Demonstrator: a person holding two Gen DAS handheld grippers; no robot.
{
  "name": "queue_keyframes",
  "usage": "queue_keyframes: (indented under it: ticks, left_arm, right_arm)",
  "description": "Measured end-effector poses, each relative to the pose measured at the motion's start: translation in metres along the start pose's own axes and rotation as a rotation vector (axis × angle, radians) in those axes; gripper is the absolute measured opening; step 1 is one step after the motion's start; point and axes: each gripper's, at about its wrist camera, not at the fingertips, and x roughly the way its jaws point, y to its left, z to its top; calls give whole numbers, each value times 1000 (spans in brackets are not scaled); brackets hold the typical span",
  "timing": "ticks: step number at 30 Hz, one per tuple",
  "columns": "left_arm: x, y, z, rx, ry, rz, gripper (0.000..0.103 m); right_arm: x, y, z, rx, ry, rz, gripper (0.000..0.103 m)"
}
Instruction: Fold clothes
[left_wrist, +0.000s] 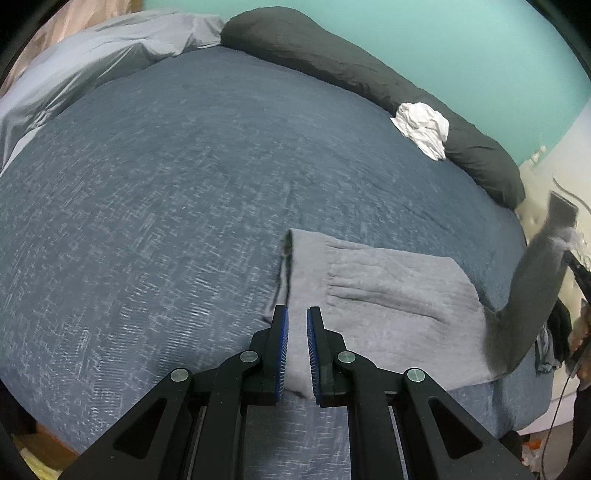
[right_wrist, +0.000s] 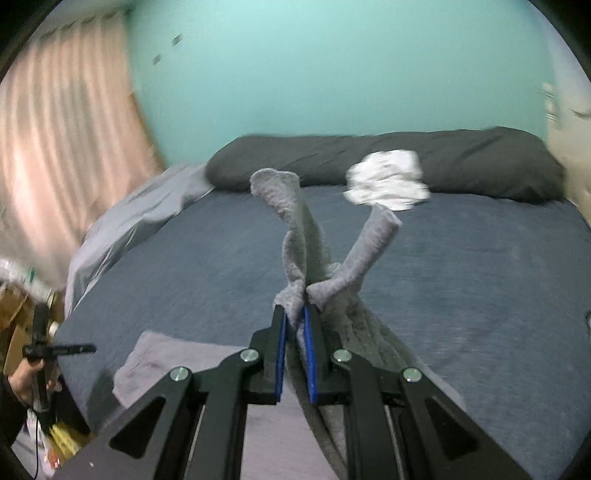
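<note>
Grey sweatpants (left_wrist: 388, 306) are being folded on the blue bedspread (left_wrist: 166, 203), lower centre-right of the left wrist frame. The waistband end is being pinched flat by the left gripper (left_wrist: 297, 321), jaws narrow with the cloth edge between the pads. The other end, the leg cuffs (right_wrist: 325, 236), is being held up off the bed by the right gripper (right_wrist: 294, 317), jaws nearly closed on a bunch of fabric; in the right wrist frame the two cuffs are sticking up in the centre, above the jaws. Judged progress: the garment is being handled already doubled lengthwise, and the end-to-end fold is only being started, since the legs are not yet laid over the waistband half. A crumpled white garment (left_wrist: 423, 129) is lying unfolded against the dark pillow (left_wrist: 351, 70) in the upper right, so at least one more piece is being left for later. Frames are blurred, so finer fold detail cannot be told.
</note>
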Motion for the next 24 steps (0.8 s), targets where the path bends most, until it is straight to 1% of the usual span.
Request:
queue_keyframes:
  ticks: [2,4,6,8,10,13,16,17,19,20,21,22,24]
  left_arm:
    - [0,8,-1,-15,-2,-6,11]
    - [3,16,-4,-23,2,-8,11]
    - [7,22,-8,-27,6,-6,11]
    - [13,27,-12,-35,16,-6,12]
    - [20,31,-17,-43,30,-10,12]
    - [29,36,-23,-45,51,-15,12]
    - [36,37,-25,-47,64,-19,12]
    - [39,37,-25,-49,68,-21,12]
    - [44,34,-25,-51,73,-27,13]
    - [46,30,-24,-50,73,-35,14]
    - [48,27,-23,-49,73,-43,15]
    - [50,23,-22,-47,73,-50,19]
    - [54,14,-20,-38,74,-64,22]
  right_arm:
    - [26,33,-3,-36,34,29,9]
    - [59,72,-13,-78,81,61,9]
    - [93,116,-31,-128,143,100,9]
    - [123,158,-53,-186,200,121,9]
    - [145,187,-76,-219,249,140,9]
    - [166,209,-104,-226,301,167,9]
    - [182,222,-129,-272,357,171,9]
    - [185,220,-136,-265,379,184,9]
    - [191,214,-139,-238,418,213,10]
    - [189,210,-138,-231,413,225,12]
    - [188,206,-136,-224,408,237,12]
    - [187,202,-132,-220,403,239,14]
    - [179,194,-126,-193,404,262,25]
